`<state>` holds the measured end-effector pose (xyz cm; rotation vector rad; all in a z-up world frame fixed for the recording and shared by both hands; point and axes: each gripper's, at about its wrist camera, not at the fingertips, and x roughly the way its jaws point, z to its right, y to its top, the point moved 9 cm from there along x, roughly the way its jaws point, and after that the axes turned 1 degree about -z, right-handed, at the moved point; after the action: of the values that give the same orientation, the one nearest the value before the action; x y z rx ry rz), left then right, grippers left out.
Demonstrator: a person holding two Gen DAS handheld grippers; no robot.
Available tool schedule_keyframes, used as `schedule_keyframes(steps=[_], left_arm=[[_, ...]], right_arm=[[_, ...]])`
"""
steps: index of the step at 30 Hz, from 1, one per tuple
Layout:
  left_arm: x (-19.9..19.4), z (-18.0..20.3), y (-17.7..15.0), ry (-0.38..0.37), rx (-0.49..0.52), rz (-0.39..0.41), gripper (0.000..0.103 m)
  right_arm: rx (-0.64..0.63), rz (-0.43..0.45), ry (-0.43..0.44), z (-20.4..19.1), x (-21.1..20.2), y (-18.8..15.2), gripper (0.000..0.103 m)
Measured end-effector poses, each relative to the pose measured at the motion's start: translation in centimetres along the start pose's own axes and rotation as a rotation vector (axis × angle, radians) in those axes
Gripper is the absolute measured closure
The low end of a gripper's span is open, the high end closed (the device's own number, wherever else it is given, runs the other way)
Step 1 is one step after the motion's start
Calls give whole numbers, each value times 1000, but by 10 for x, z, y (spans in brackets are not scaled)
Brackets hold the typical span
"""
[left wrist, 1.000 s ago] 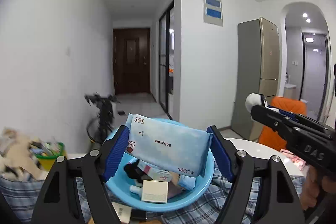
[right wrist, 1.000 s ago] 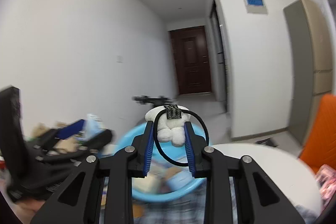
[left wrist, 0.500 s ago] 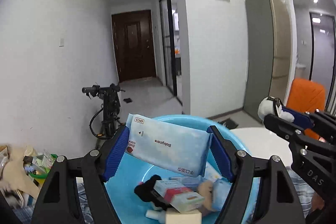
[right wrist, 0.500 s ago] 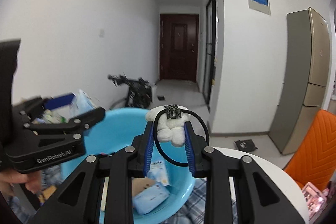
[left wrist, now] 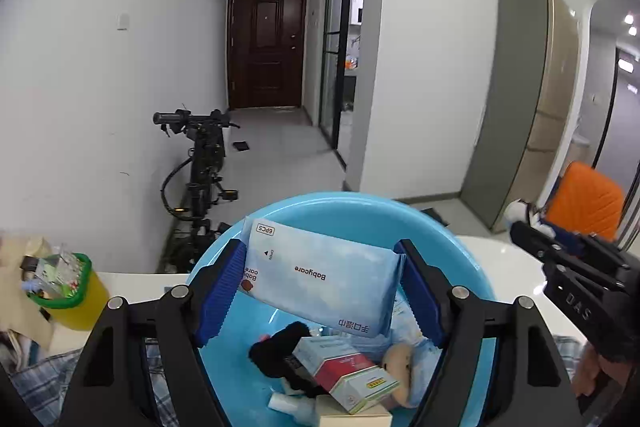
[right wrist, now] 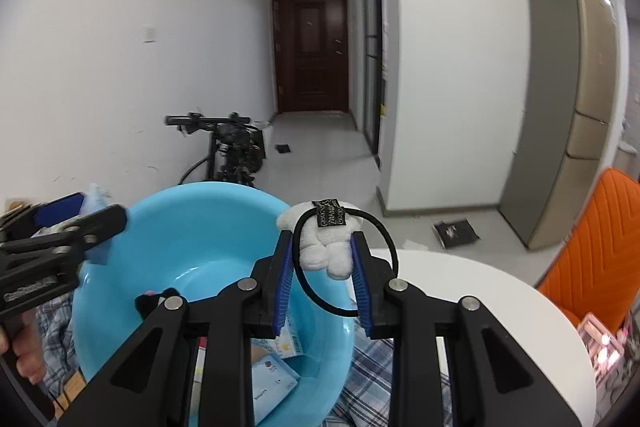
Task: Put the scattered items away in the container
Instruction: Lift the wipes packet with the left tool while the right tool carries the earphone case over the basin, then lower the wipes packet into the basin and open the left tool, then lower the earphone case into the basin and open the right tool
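Both look light and squishy: left gripper (left wrist: 322,289) clamps the floppy wipes pack (left wrist: 320,281) by its ends, right gripper (right wrist: 323,265) pinches the plush hair tie (right wrist: 326,247) over the blue basin (right wrist: 192,227).

I see a sky-blue basin (left wrist: 448,227) on a blue-and-white plaid cloth (right wrist: 376,359), a pale blue wipes pack (left wrist: 320,279), a white plush hair tie (right wrist: 326,247) with black band, an orange chair (right wrist: 592,239).

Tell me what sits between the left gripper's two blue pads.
A pale blue Babycare wipes pack is clamped crosswise between the left gripper's pads, hanging over the blue basin. The left wrist view shows it.
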<state>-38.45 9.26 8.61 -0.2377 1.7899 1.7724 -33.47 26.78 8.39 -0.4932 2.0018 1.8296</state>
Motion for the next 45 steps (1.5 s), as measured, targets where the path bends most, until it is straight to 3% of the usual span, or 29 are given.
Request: schedule_keyframes(steps=[8,13,16,20,22,23,25,28,31,37,41,43,45], left_arm=[[2,-1,-4,-10,8,-37,25],[14,5,-16,-45,-24,-125,25],[26,9,-26,-57,-47,-221,25],[52,9,-59,28,-38,-483,25],[58,4,-73,49,-116,-570,25],[59,6,-77,26,-147,-583,25],[60,10,-77,10,-132,-585,25],[61,7,-77,48,-88,-578,25],[62,2,-74,22,-107,-560,25],[63,5,-72,14,-53,-544,25],[60,1,-59,42,-29,-450,25],[55,-5,-49,81,-14,-390,18],[52,-9,-44,90,-7,-379,15]], right_arm=[[-20,-24,25,-5,4,-5,77],[-45,-94,10,-8,17,-13,77],[-41,-200,-17,-1,29,-24,77],[-49,-412,-70,9,47,-48,77],[-11,-525,-36,10,55,-61,77],[-3,-535,-14,10,56,-63,77],[-8,-522,15,10,53,-63,77],[-22,-531,20,15,52,-68,77],[-19,-525,24,18,50,-70,77],[-15,-507,72,1,58,-63,77],[-59,-506,73,-7,57,-62,77],[-70,-491,83,-12,55,-57,77],[-70,-481,98,-16,55,-53,77]])
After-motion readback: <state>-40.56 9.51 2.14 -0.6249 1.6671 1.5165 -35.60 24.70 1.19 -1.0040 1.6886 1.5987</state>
